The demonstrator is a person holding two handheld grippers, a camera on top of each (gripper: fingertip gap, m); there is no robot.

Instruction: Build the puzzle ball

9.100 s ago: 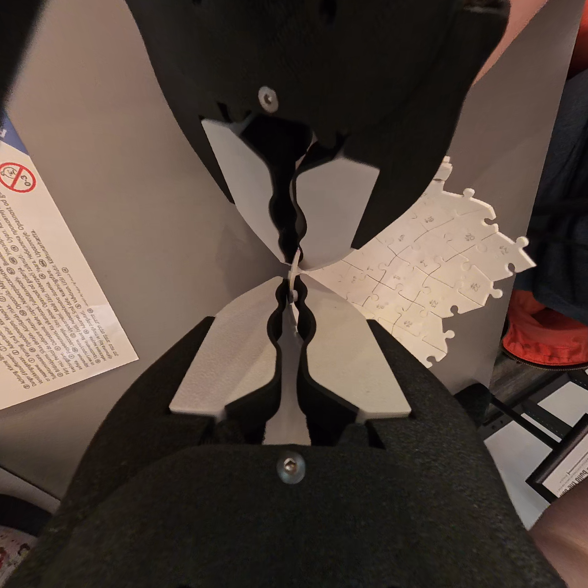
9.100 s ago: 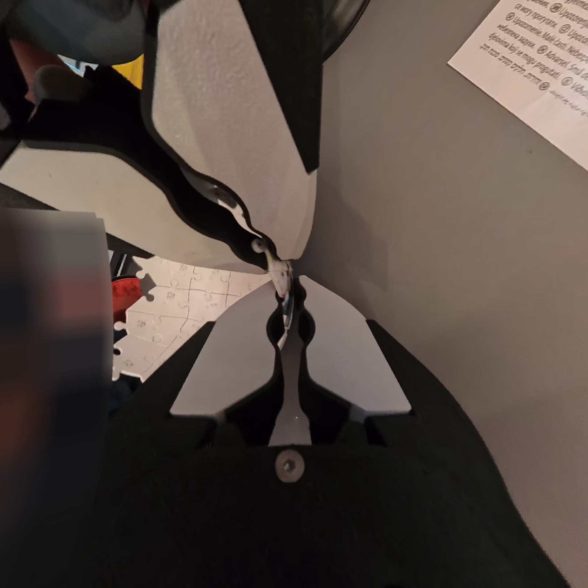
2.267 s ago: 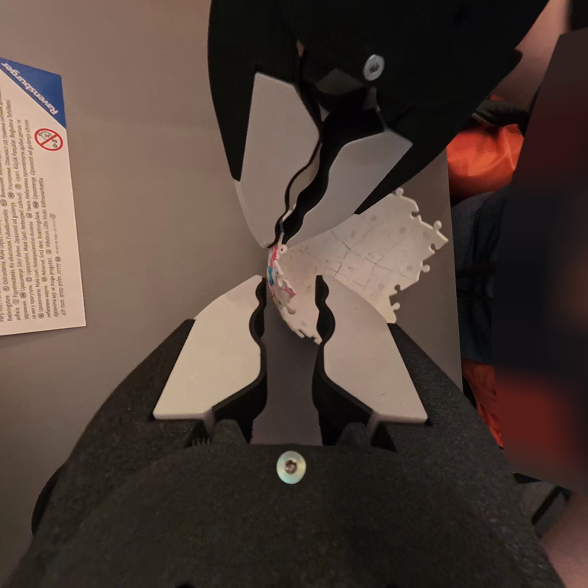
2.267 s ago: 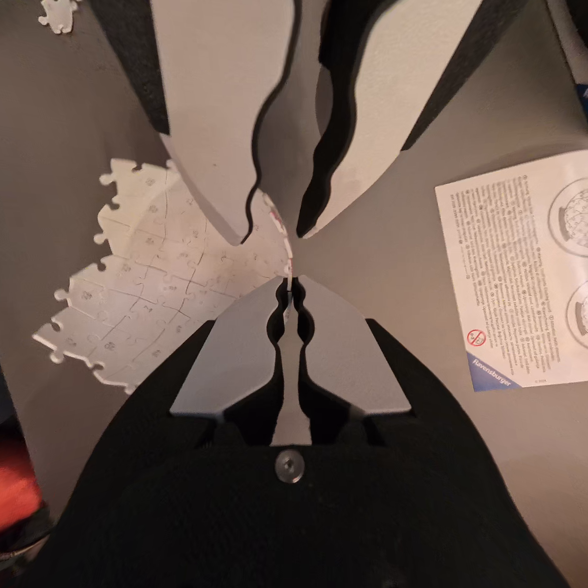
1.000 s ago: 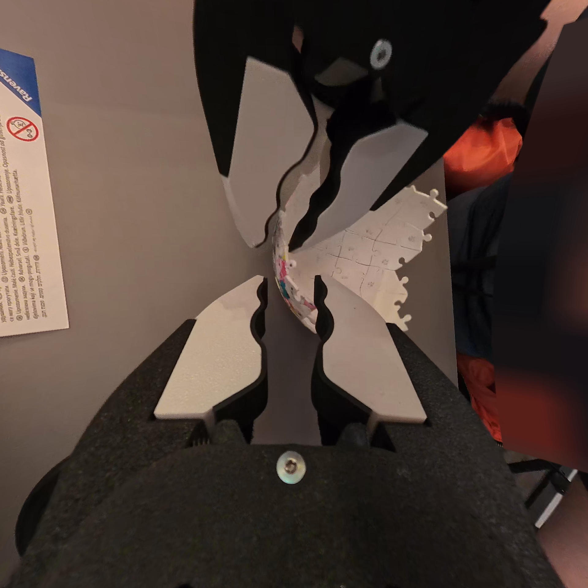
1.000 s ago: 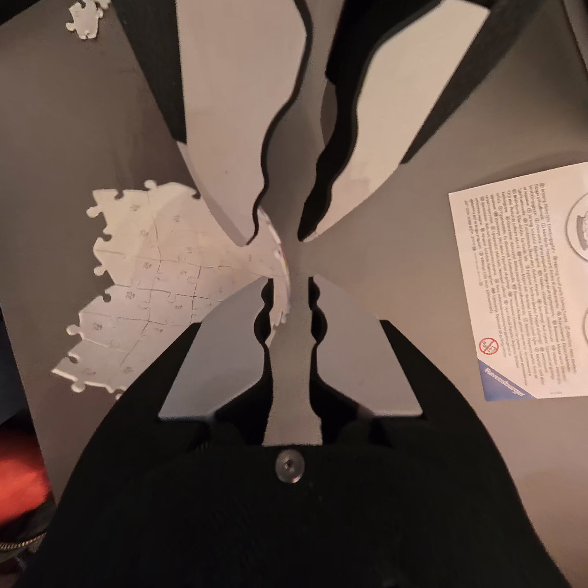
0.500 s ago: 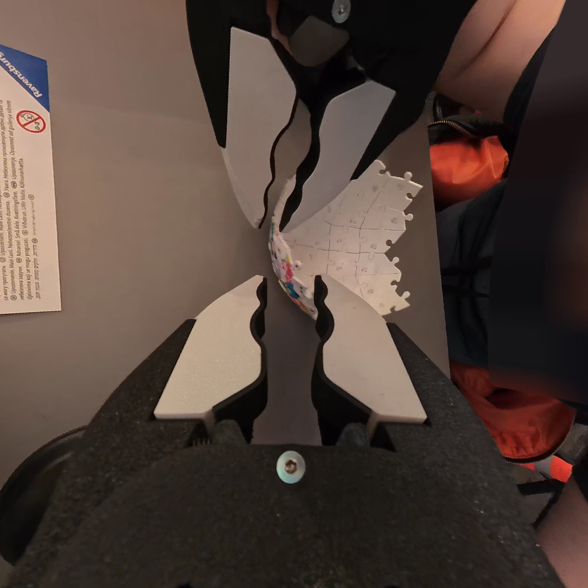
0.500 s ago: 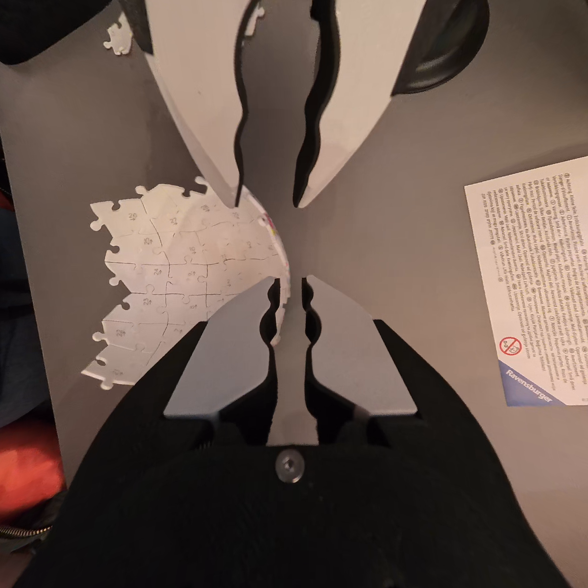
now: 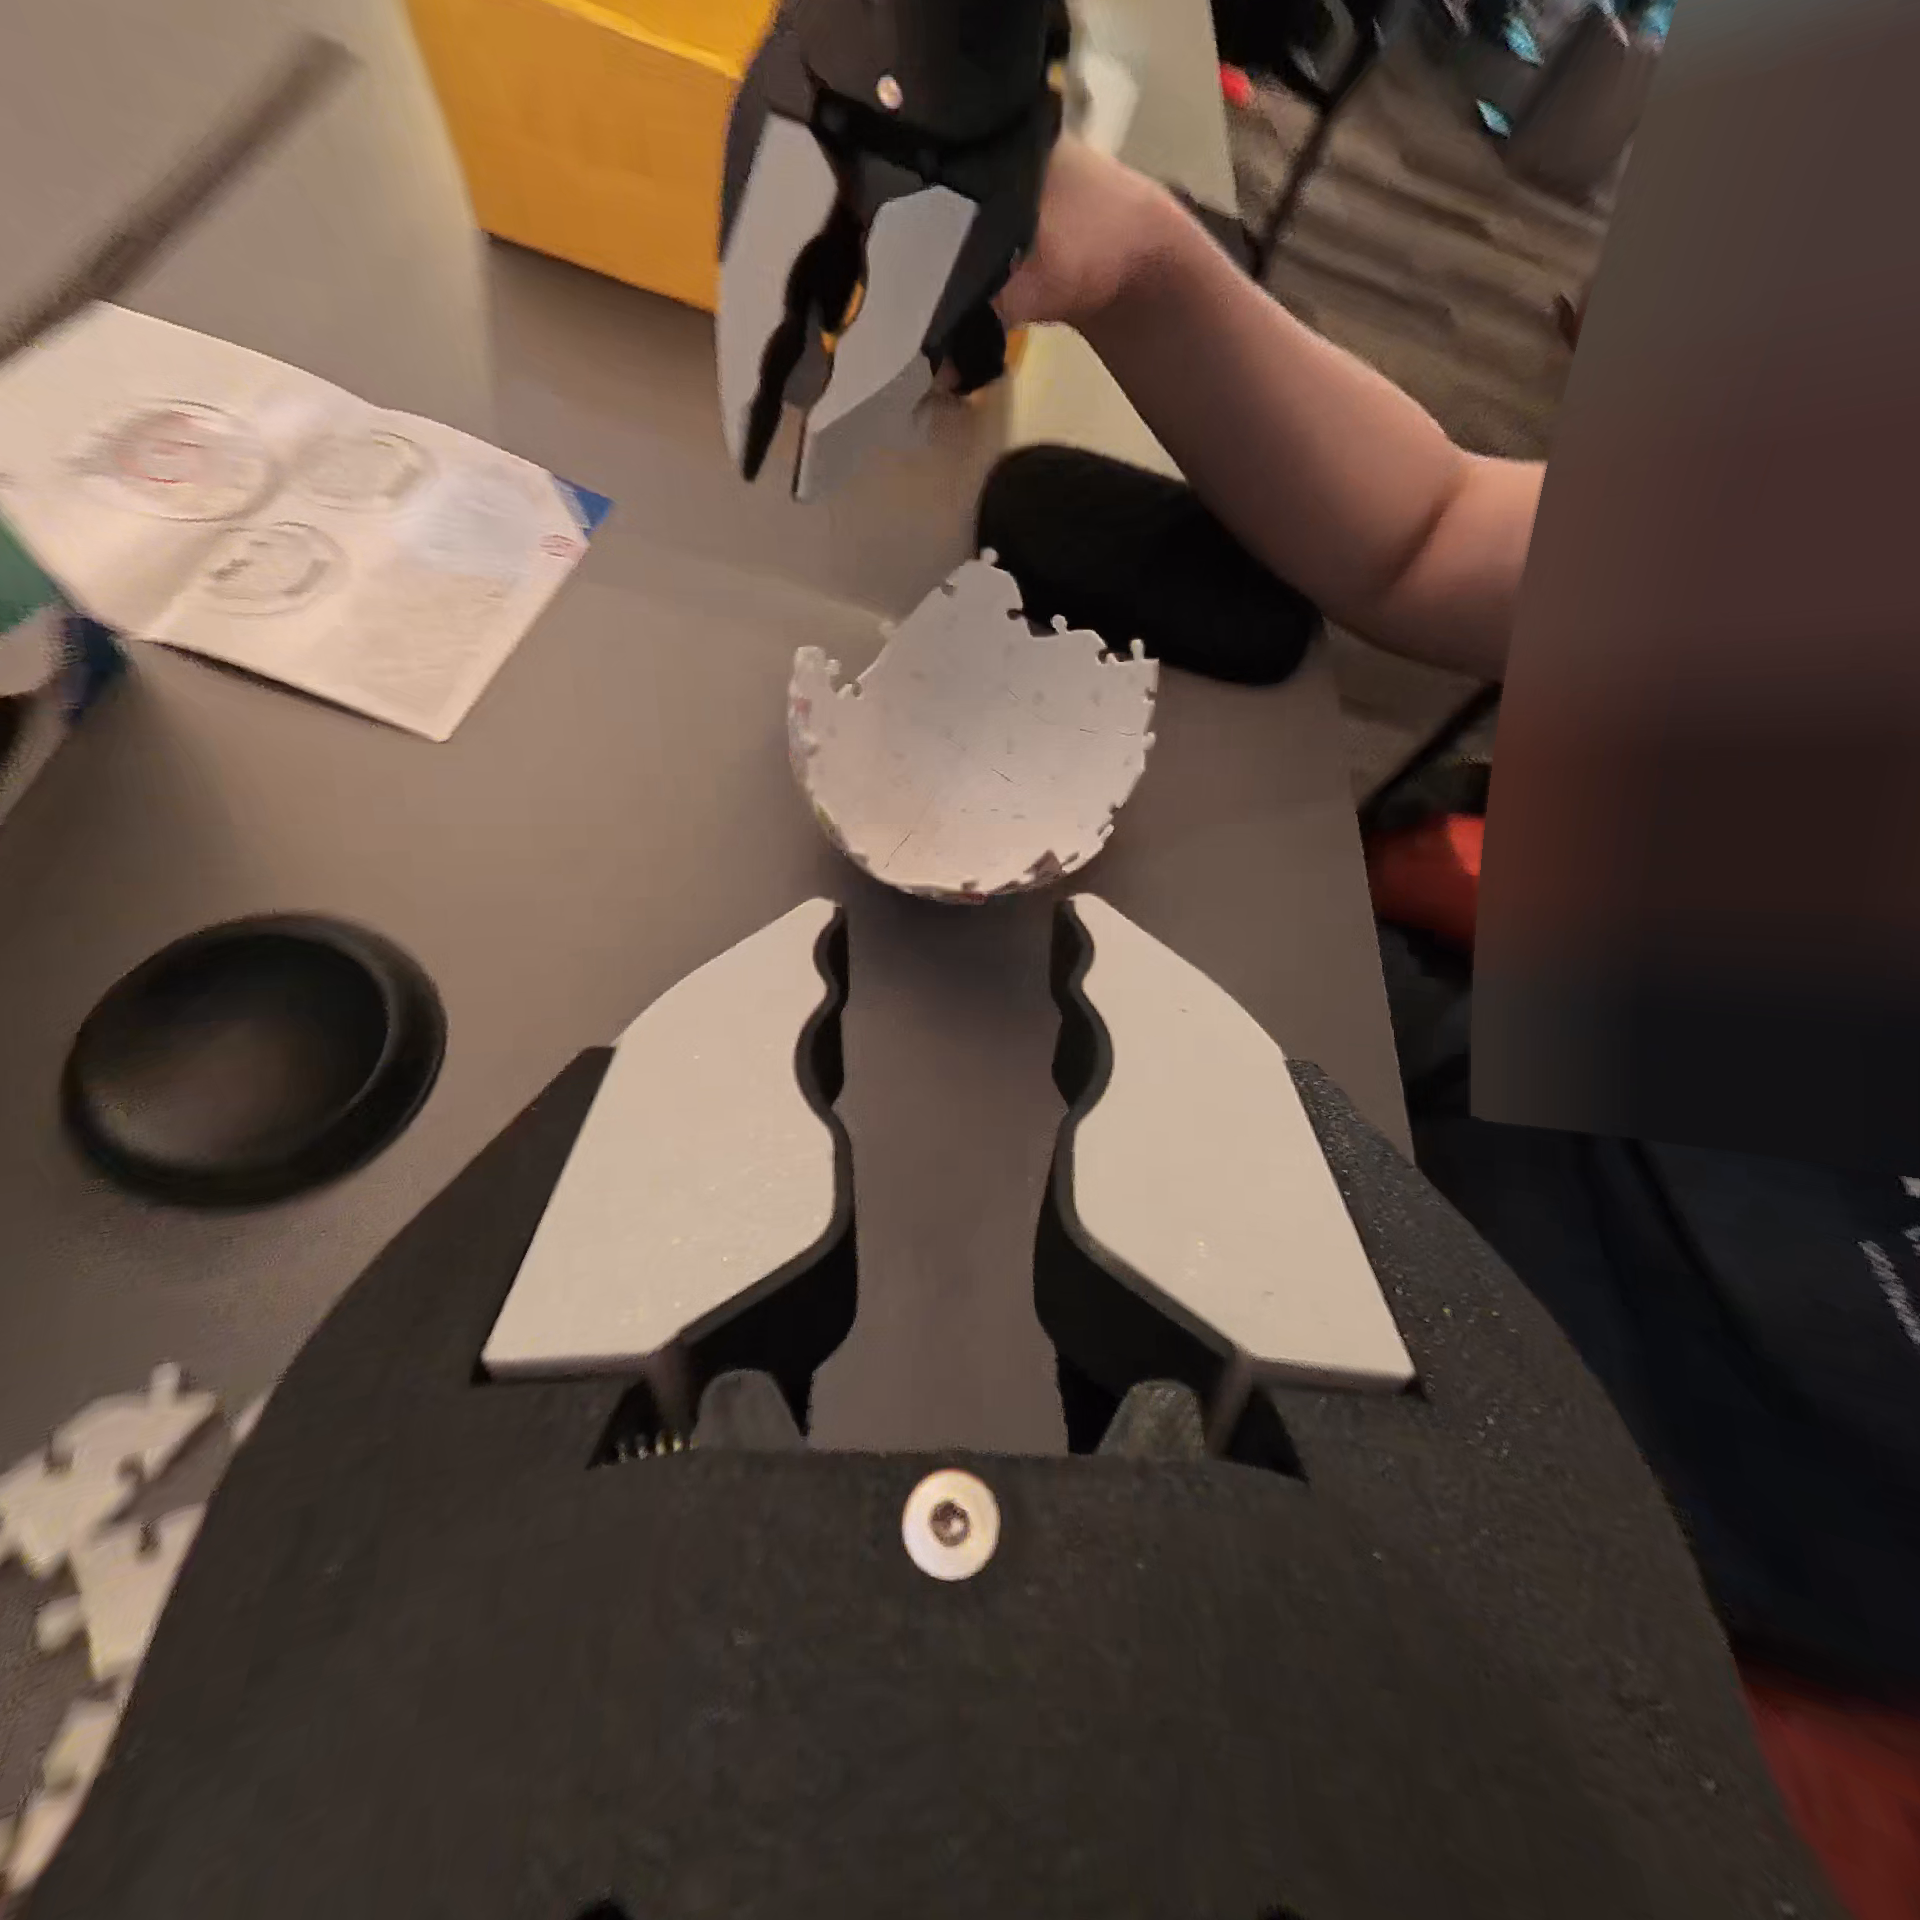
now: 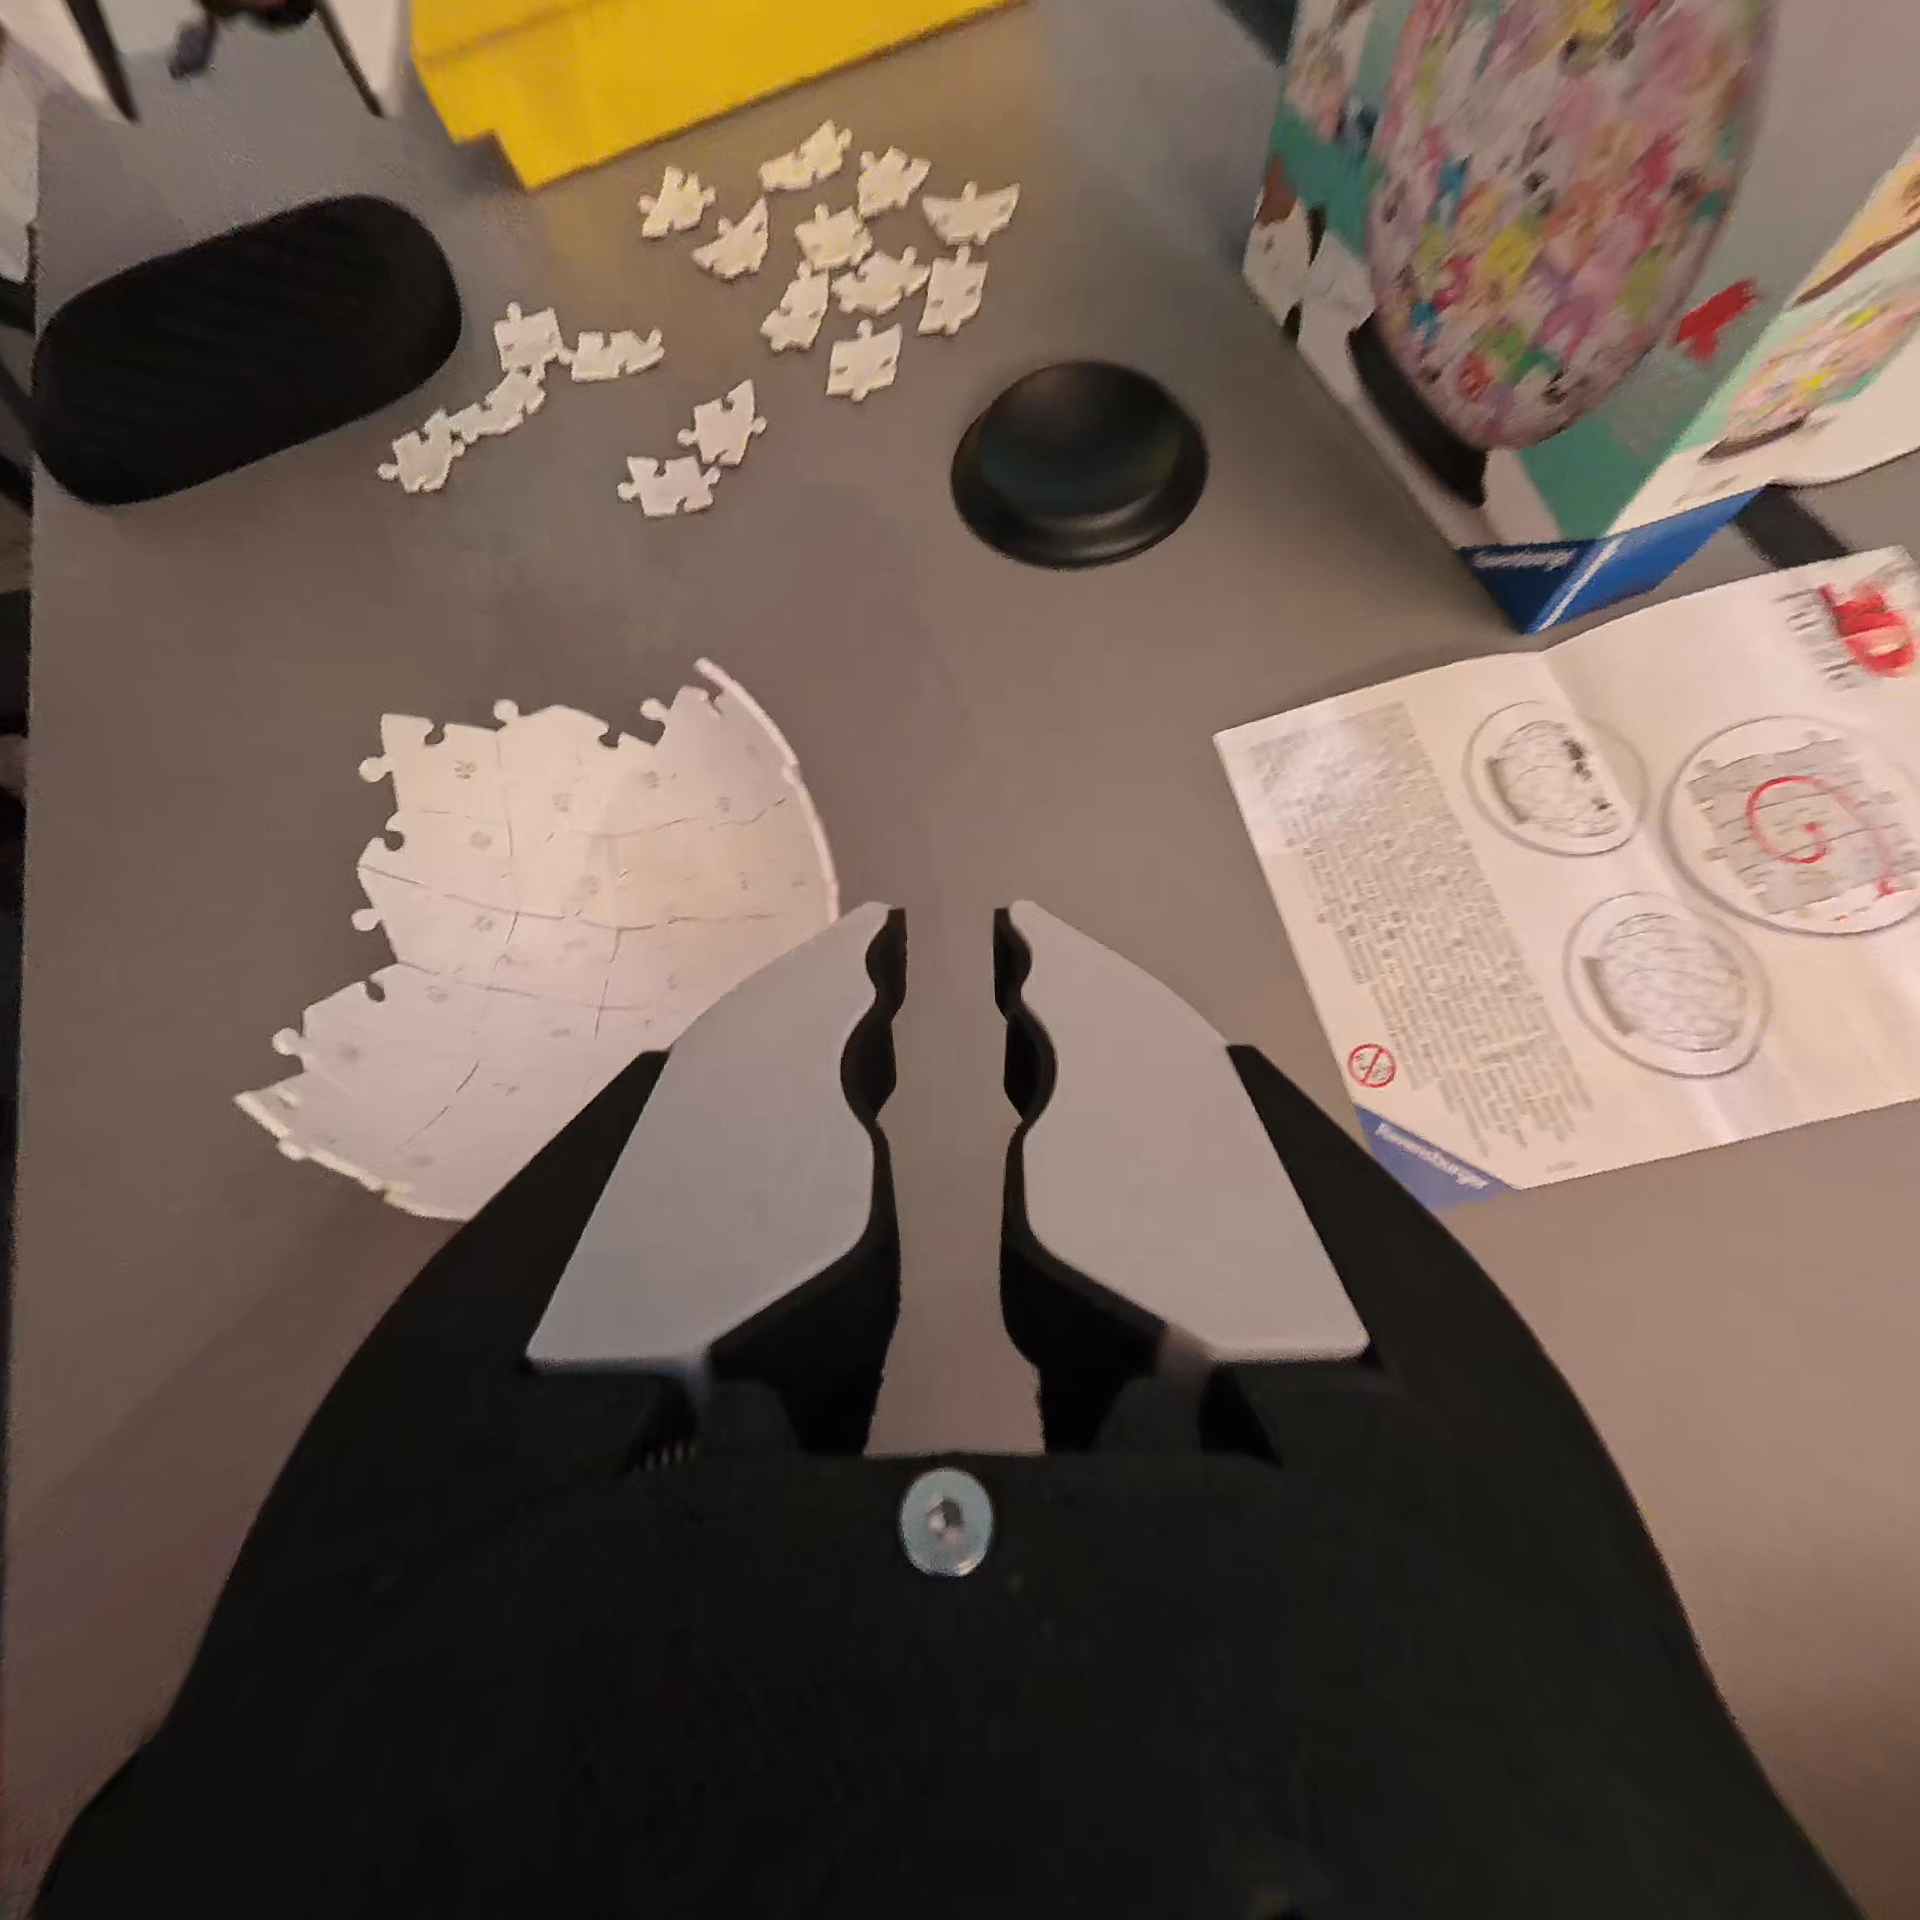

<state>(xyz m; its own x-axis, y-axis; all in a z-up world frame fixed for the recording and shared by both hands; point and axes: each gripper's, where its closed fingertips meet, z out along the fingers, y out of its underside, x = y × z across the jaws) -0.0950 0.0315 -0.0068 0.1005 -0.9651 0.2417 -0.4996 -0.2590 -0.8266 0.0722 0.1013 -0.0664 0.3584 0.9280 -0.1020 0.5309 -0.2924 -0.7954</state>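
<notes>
Noted fine print, a red crossed-circle sign and a blue lettered corner on the leaflet (image 10: 1538,935) at right, white lettering on the box (image 10: 1558,312) far right, and small blurred marks on the joined puzzle pieces (image 10: 561,914) at left.

Half-built puzzle ball shell (image 10: 540,935) near-left on the table (image 10: 935,727), loose pieces (image 10: 831,260) beyond it, round stand (image 10: 1078,462) right of those, box (image 10: 1558,260) far right, leaflet (image 10: 1579,935) near-right.
</notes>
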